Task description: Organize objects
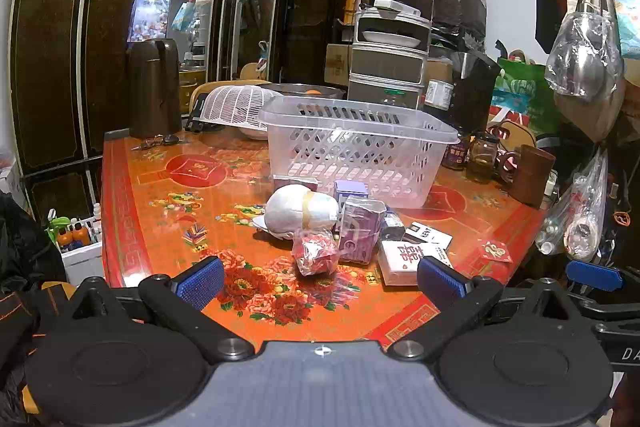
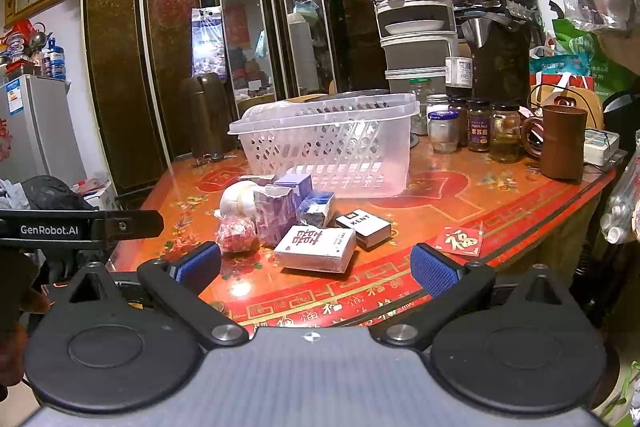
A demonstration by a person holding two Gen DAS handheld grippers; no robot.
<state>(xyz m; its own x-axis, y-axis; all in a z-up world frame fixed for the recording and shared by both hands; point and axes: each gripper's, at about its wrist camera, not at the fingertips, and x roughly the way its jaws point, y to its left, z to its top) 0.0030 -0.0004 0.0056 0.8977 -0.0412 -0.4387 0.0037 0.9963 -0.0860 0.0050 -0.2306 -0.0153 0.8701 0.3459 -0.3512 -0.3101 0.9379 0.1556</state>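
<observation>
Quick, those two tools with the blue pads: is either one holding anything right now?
Left tool: open, holding nothing, above the table's near edge.
Right tool: open, holding nothing, also short of the pile.

Ahead of both tongs, a red-orange lacquered table (image 1: 168,187) with peony and gilt fret patterns under a glossy top. Straight beyond the open fingers, a clear plastic basket (image 1: 360,147) standing on it. Nearer, in front of the basket, a huddle of small things — white wrapped bundle (image 1: 300,211), red sweets packet (image 1: 314,253), purple carton (image 1: 360,233), white box with red double-happiness mark (image 2: 316,247), KENT pack (image 2: 362,227). Off to the right, a red fu envelope (image 2: 459,239) lying alone; farther right, a row of jars (image 2: 480,129) and a brown mug (image 2: 560,143). Far left — a dark thermos (image 1: 154,87).
</observation>
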